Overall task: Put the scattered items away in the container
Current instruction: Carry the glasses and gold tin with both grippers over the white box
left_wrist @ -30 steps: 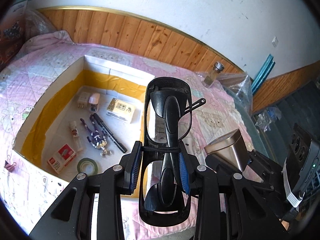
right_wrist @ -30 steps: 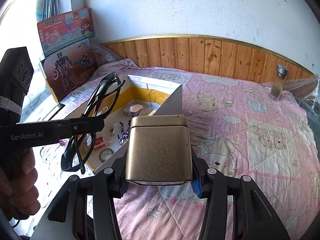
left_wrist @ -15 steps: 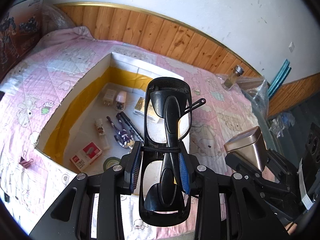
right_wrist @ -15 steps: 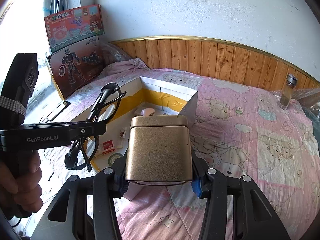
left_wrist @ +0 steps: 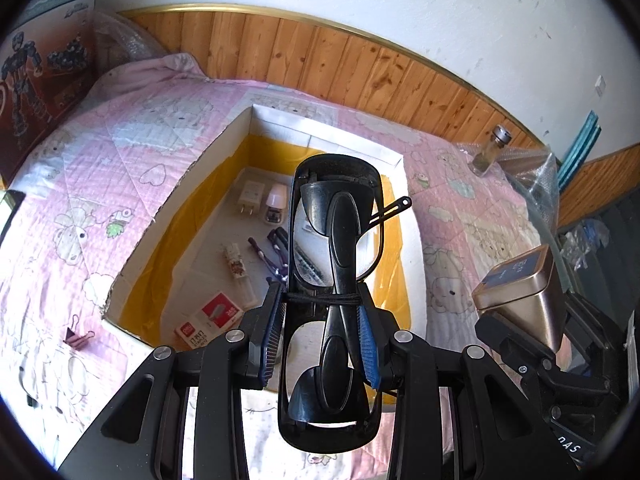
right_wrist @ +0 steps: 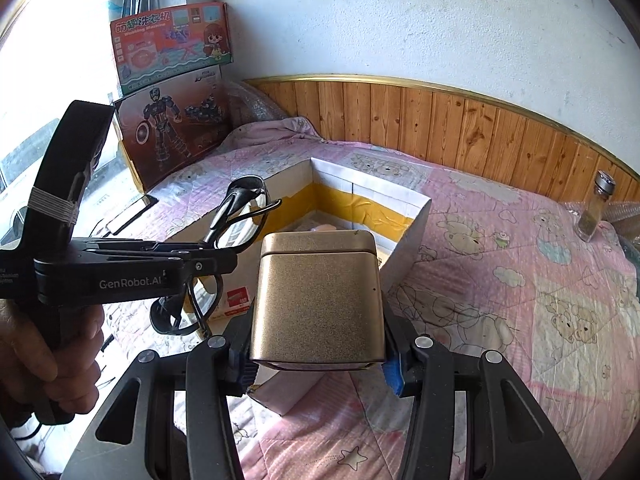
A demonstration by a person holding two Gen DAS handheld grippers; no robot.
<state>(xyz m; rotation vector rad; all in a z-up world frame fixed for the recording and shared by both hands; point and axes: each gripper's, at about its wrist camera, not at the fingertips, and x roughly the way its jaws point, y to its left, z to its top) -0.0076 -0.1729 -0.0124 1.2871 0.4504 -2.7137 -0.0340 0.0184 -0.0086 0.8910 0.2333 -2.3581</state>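
Note:
My left gripper (left_wrist: 322, 332) is shut on a pair of folded black glasses (left_wrist: 336, 240) and holds them above the near edge of the open white cardboard box (left_wrist: 320, 130) with yellow tape inside. My right gripper (right_wrist: 318, 360) is shut on a gold metal tin (right_wrist: 318, 296), held above the bed just right of the box (right_wrist: 408, 216). The tin (left_wrist: 524, 280) also shows at the right of the left wrist view. The glasses (right_wrist: 240, 220) and left gripper (right_wrist: 208, 264) show at the left of the right wrist view.
The box holds chargers (left_wrist: 250, 196), pens (left_wrist: 276, 248), a red and white packet (left_wrist: 210, 320) and a small tube (left_wrist: 236, 260). A pink binder clip (left_wrist: 78, 336) lies on the pink quilt left of the box. A glass jar (right_wrist: 596, 208) stands far right. Toy boxes (right_wrist: 172, 80) lean against the wall.
Both grippers have pulled back and risen a little with their loads, so the box looks smaller and farther. The grips on the glasses and the tin are unchanged.

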